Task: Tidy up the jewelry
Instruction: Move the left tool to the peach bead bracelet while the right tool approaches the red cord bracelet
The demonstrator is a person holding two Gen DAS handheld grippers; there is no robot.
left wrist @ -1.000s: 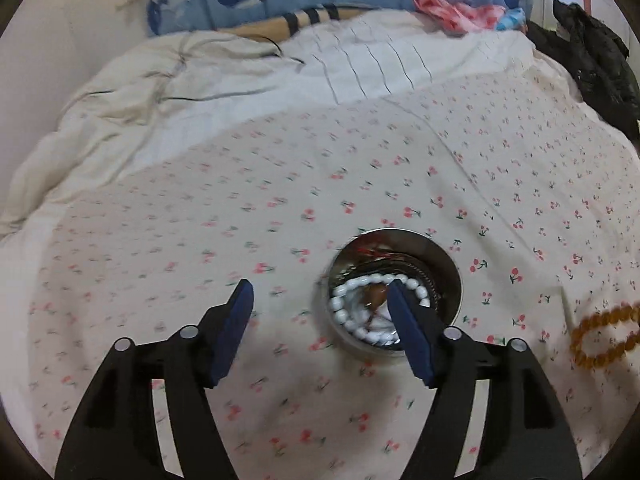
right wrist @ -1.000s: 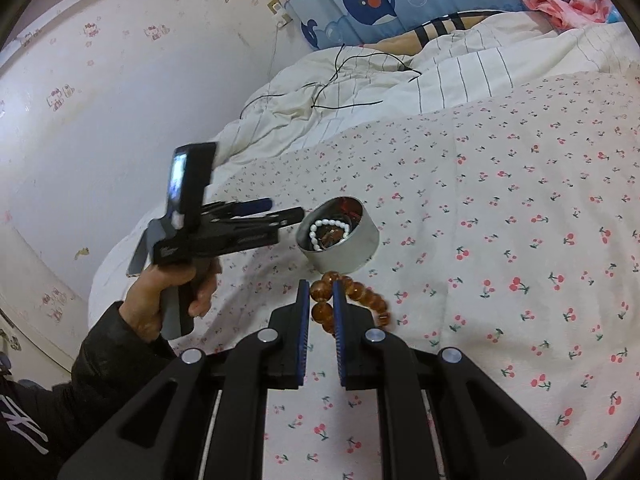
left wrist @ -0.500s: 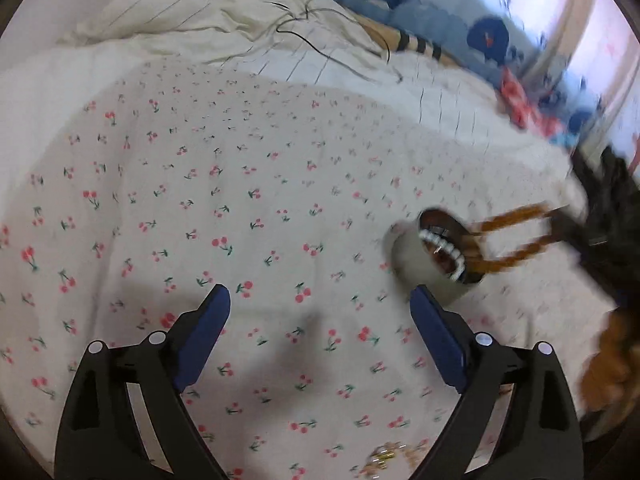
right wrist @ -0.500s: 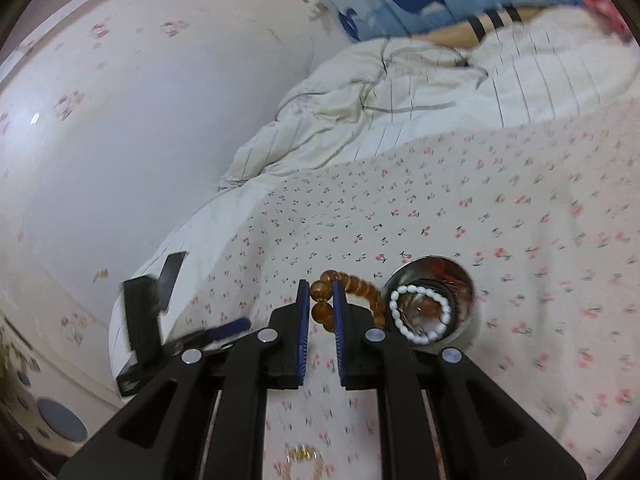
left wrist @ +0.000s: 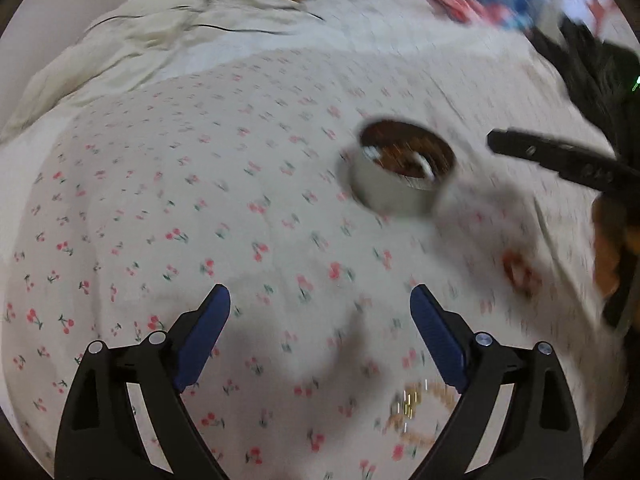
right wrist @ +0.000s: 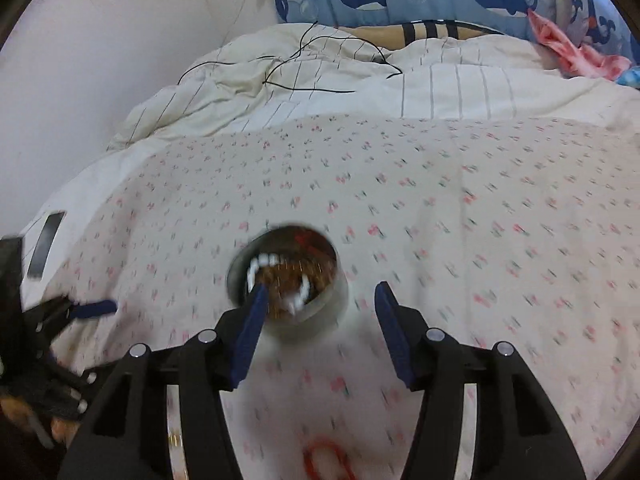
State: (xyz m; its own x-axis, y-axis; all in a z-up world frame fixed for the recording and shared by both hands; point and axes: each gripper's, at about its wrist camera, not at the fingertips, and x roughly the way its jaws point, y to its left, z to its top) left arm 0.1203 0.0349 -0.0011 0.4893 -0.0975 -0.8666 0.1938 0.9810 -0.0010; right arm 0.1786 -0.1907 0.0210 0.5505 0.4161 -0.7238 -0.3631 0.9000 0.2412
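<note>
1. Since a second ago my right gripper [right wrist: 320, 328], then pinched on the amber bead bracelet, has swung over to the steel tin [right wrist: 286, 280] and its jaws have just been opening; nothing sits between them now, and the amber beads look to be lying inside the tin with the white bead bracelet [right wrist: 276, 280].
2. My left gripper [left wrist: 320, 332] has opened wider as well and stands spread with only bedsheet between its blue pads; it grips nothing.
3. Just below my left gripper's right finger lies a thin gold chain [left wrist: 416, 404], blurred, flat on the sheet.
4. Ahead and to the right of the left gripper stands the tin, and nearer to me on the right a small reddish-orange ring-shaped piece [left wrist: 520, 272] lies loose; the right view shows the same piece just under its own fingers.
5. By my reckoning two bracelets are stowed, while the chain and the reddish piece are left to collect.
6. Tin: round, shiny metal, straight-walled, and open-topped. Beads: smooth, glossy spheres. Cherry-print sheet [left wrist: 200, 200]: soft, wrinkled cotton that will give under a press.
</note>
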